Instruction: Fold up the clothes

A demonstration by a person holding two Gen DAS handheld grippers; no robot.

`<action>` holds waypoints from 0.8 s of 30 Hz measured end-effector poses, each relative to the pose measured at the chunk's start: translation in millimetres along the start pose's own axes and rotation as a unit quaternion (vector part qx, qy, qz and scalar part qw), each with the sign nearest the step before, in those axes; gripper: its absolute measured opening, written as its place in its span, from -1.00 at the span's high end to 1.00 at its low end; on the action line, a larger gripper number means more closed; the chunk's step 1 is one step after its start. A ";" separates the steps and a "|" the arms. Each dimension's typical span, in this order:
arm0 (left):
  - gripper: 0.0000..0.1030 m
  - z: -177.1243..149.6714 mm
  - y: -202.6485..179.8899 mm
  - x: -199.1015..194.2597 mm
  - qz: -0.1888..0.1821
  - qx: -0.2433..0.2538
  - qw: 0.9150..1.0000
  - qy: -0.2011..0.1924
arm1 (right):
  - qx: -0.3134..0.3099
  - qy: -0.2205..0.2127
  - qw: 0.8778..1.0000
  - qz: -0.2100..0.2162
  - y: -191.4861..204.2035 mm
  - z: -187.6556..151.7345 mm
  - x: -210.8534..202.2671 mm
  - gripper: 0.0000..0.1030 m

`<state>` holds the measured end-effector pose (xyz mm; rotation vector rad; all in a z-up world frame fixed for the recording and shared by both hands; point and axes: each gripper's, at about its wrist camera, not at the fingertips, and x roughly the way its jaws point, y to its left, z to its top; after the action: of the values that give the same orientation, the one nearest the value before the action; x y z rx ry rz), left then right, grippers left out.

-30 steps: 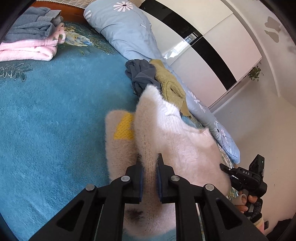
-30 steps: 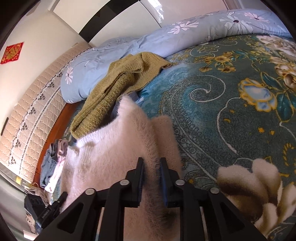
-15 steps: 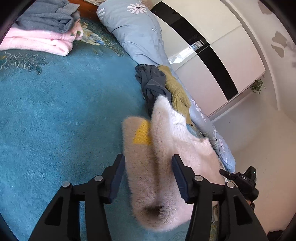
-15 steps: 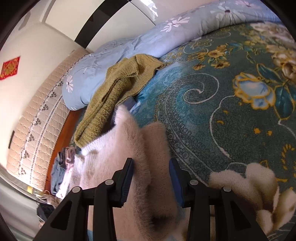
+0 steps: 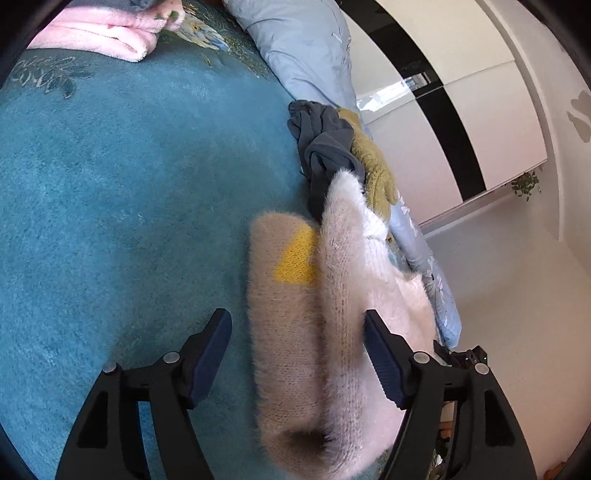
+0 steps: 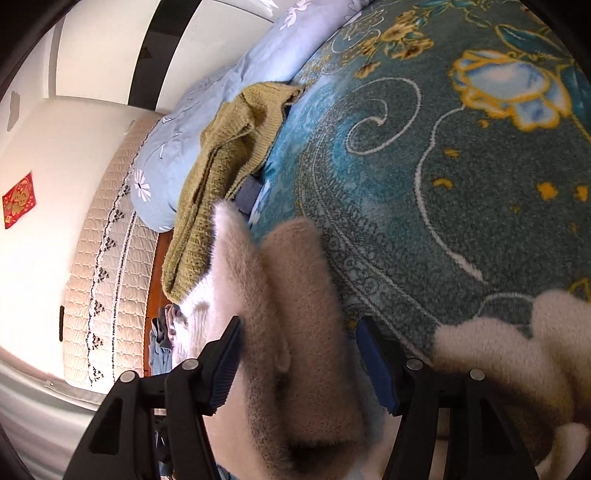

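Note:
A fuzzy pale pink sweater (image 5: 343, 321) with a beige sleeve and a yellow patch (image 5: 295, 258) lies folded on the blue bed cover (image 5: 122, 206). My left gripper (image 5: 297, 354) is open, its jaws wide on either side of the sweater's near end. In the right wrist view the same sweater (image 6: 291, 332) lies between the wide-open jaws of my right gripper (image 6: 299, 362). Neither gripper holds the cloth. An olive knit sweater (image 6: 225, 162) and a dark grey garment (image 5: 325, 151) lie unfolded just beyond it.
A stack of folded pink and grey clothes (image 5: 107, 29) sits at the far left of the bed. A light blue floral duvet (image 5: 306, 48) runs along the bed's edge. A wardrobe (image 5: 461, 96) and bare floor lie beyond. The padded headboard (image 6: 107, 258) shows in the right wrist view.
Both grippers were shut on the sweater's folded edge a second ago. Both have opened wide and let it go; the sweater now rests on the bed.

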<state>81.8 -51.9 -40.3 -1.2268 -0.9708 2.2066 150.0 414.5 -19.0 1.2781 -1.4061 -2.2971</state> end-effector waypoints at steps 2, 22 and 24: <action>-0.42 4.3 -9.6 12.5 0.007 0.011 1.000 0.027 | -0.003 0.003 1.000 0.002 1.0 0.2 2.2 -0.26; -0.33 2.1 -27.8 26.3 0.017 0.039 0.997 0.069 | -0.041 0.037 0.998 0.034 13.8 -4.8 18.8 -0.25; -0.22 1.4 -26.2 23.3 0.013 0.034 0.997 0.065 | -0.043 0.037 0.997 0.044 13.6 -5.4 17.9 -0.16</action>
<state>69.5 -19.9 -33.1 -1.3398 -0.8261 2.1324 139.0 394.1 -19.6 1.2374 -1.2995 -2.2029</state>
